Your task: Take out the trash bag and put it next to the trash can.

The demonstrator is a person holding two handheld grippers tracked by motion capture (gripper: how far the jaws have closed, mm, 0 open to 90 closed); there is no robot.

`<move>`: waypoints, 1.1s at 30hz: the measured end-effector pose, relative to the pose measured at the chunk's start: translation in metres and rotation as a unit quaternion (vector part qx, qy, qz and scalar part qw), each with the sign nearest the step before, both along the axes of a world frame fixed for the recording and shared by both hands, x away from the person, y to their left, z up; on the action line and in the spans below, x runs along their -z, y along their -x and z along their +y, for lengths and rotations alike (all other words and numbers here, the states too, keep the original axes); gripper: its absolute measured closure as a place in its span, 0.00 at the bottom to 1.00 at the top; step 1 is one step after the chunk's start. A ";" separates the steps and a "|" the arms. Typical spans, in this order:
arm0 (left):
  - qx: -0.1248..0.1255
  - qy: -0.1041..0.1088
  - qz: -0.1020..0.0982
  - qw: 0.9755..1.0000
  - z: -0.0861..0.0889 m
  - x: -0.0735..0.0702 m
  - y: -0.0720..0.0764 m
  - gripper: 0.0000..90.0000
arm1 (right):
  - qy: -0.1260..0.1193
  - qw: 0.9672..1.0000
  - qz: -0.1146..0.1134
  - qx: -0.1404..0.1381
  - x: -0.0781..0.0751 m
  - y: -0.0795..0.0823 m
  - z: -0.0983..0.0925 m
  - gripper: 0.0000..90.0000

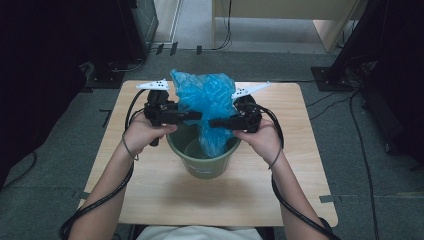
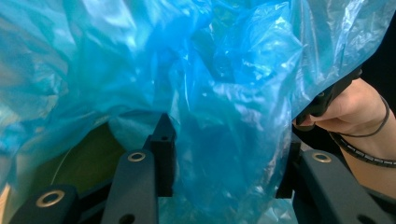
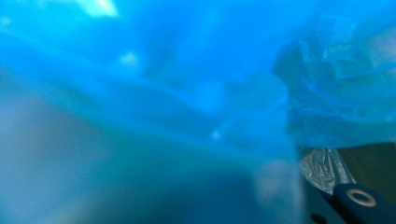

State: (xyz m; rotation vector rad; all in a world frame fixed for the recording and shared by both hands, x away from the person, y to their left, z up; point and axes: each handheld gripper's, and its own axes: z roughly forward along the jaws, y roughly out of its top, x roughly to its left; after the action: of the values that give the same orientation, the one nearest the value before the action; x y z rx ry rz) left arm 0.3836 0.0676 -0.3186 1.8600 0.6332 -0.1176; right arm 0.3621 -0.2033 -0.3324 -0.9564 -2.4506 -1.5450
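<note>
- High view: a green bucket [image 1: 204, 152] stands near the middle of the worktop [image 1: 150, 192]. A crumpled blue plastic bag [image 1: 205, 97] rises from the bucket's mouth toward 12 o'clock, its lower end hanging inside. The left gripper [image 1: 192, 116] comes at the bag from 9 o'clock, the right gripper [image 1: 216, 123] from 3 o'clock, both level above the bucket's rim.
- Left gripper view: the left gripper's jaws stand about half open, with a fold of the blue plastic bag [image 2: 224, 93] hanging loosely between them; the pads do not press on it. The person's right hand [image 2: 348, 105] shows at 3 o'clock, behind the film.
- Right gripper view: the blue plastic bag [image 3: 154, 93] lies blurred right against the lens. The right gripper's jaws are drawn shut, pinching the bag film, as the high view suggests.
</note>
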 end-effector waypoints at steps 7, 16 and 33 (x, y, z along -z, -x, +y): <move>-0.008 -0.004 -0.008 1.000 0.006 0.000 0.000 0.53 | 0.001 1.000 0.005 0.017 0.001 -0.002 -0.005 0.94; 0.005 -0.024 -0.051 0.998 0.011 0.000 0.003 0.34 | -0.022 0.999 0.028 0.025 0.002 -0.006 -0.011 0.94; -0.025 -0.027 -0.057 0.998 0.031 -0.006 0.000 0.32 | -0.015 0.999 0.019 0.034 -0.002 -0.005 -0.018 0.94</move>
State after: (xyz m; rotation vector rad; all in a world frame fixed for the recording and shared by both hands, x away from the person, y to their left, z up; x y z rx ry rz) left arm 0.3836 0.0986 -0.3128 1.8857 0.6095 0.0381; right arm 0.3666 -0.2215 -0.3300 -1.0651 -2.3854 -1.5655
